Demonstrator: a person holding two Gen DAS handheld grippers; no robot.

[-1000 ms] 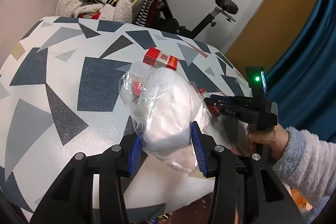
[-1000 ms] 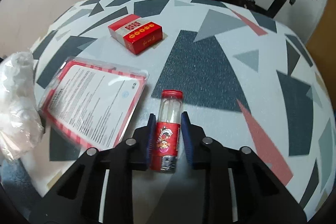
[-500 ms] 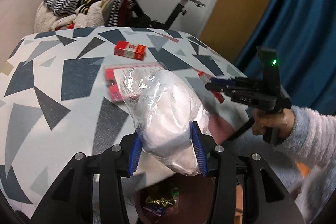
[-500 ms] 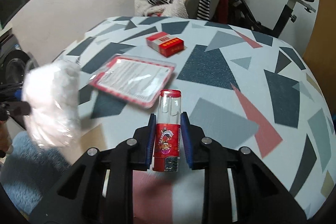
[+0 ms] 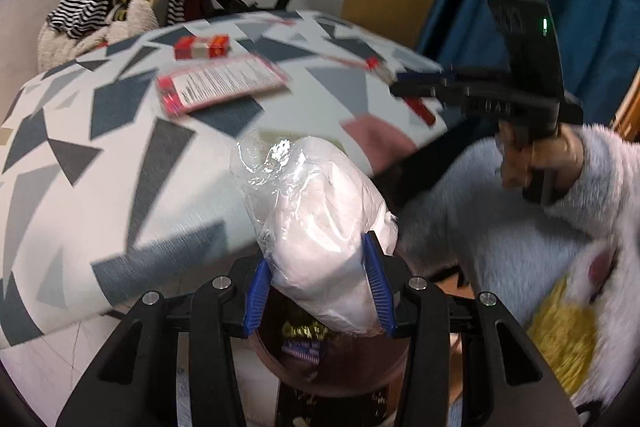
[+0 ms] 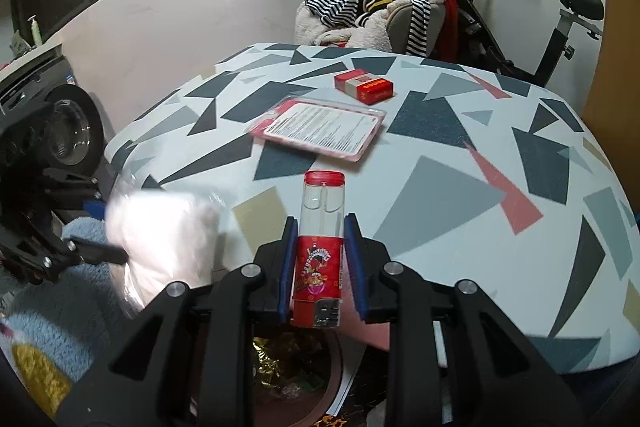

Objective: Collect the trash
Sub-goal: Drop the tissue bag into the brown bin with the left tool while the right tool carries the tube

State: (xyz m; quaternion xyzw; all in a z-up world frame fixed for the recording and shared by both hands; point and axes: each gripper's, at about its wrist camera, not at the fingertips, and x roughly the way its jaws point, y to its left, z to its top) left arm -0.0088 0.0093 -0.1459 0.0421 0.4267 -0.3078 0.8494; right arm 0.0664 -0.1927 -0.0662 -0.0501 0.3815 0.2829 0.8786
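Tablecloth [image 6: 440, 131] of grey triangles under an exercise bike [image 6: 568, 11]; left gripper [image 5: 320, 287] clamps a plastic bag [image 5: 316, 219], right gripper [image 6: 318, 263] a lighter [image 6: 320, 247].

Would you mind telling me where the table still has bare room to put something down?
The table is bare across its whole right half, right of the card and the red box. The left edge, left of the card, is bare too. It is crowded at the near edge: both grippers hang there over the bin, with the bag and the lighter.
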